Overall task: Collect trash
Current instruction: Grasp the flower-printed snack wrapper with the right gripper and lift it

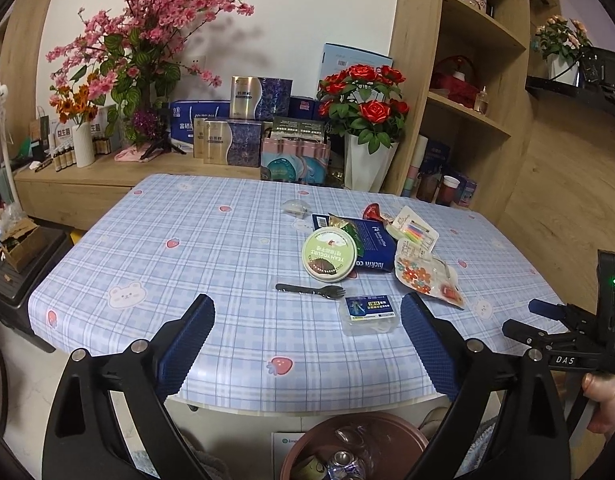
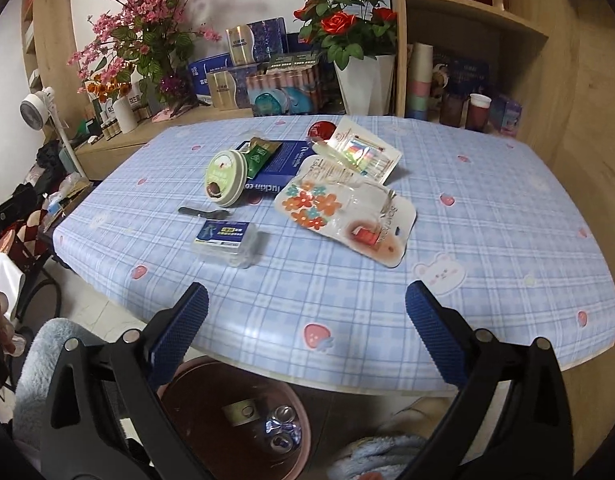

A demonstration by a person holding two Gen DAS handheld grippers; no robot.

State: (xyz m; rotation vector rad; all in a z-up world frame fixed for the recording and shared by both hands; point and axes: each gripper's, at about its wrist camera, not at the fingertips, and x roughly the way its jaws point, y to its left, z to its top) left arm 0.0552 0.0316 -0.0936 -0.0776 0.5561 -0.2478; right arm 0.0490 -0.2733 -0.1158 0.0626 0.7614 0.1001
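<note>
Trash lies in a cluster on the blue checked tablecloth [image 1: 187, 240]: a green yogurt lid [image 1: 328, 254], a black plastic fork [image 1: 310, 290], a small clear box with a blue label [image 1: 369, 314], a dark blue paper bag [image 1: 377, 246] and a flowered plastic pack [image 1: 423, 276]. The same lid [image 2: 226, 178], box [image 2: 227, 242] and flowered pack [image 2: 343, 216] show in the right wrist view. A brown bin [image 1: 359, 446] holding cans stands on the floor below the table's near edge. My left gripper [image 1: 307, 334] and right gripper [image 2: 306, 320] both hang open and empty above the bin [image 2: 235, 416].
A low wooden sideboard [image 1: 87, 184] behind the table carries flower vases and boxes. Red roses in a white pot [image 1: 367, 120] stand by wooden shelves [image 1: 475, 112]. A person's hand [image 1: 603, 396] holds the right tool. A white fan [image 2: 37, 106] stands at the left.
</note>
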